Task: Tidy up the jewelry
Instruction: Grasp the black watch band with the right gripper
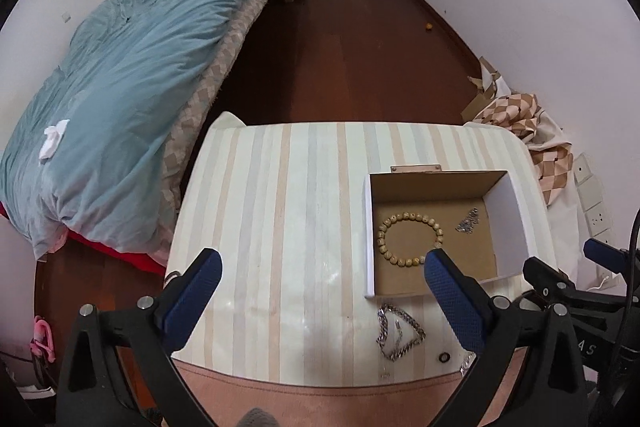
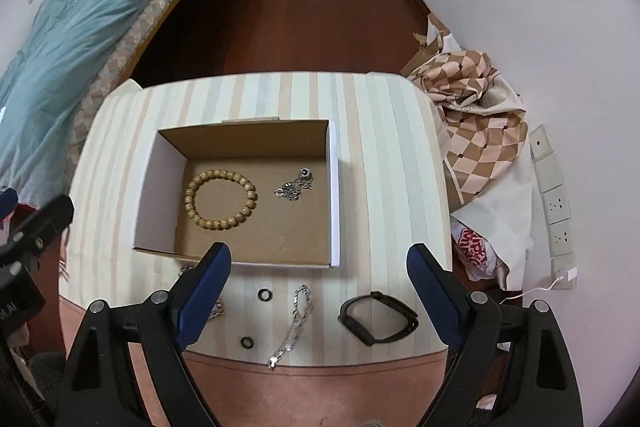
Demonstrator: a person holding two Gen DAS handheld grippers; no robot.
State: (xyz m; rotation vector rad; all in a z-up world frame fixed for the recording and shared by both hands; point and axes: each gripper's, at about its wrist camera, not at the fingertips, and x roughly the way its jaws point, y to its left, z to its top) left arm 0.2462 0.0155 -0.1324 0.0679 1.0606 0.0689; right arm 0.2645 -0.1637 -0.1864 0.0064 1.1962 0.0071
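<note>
The cardboard box [image 2: 240, 195] on the striped table [image 2: 380, 155] already holds the wooden bead bracelet [image 2: 220, 197] and a small silver piece [image 2: 295, 185]. By my judgement the job is roughly a third done. Outstanding on the table in front of the box: a thick silver chain [image 1: 400, 333], a thin silver bracelet [image 2: 294, 325], two black rings [image 2: 263, 294] [image 2: 247, 342] and a black wristband [image 2: 376, 317]. The left gripper [image 1: 324, 267] and right gripper [image 2: 320, 259] both hang released and empty.
</note>
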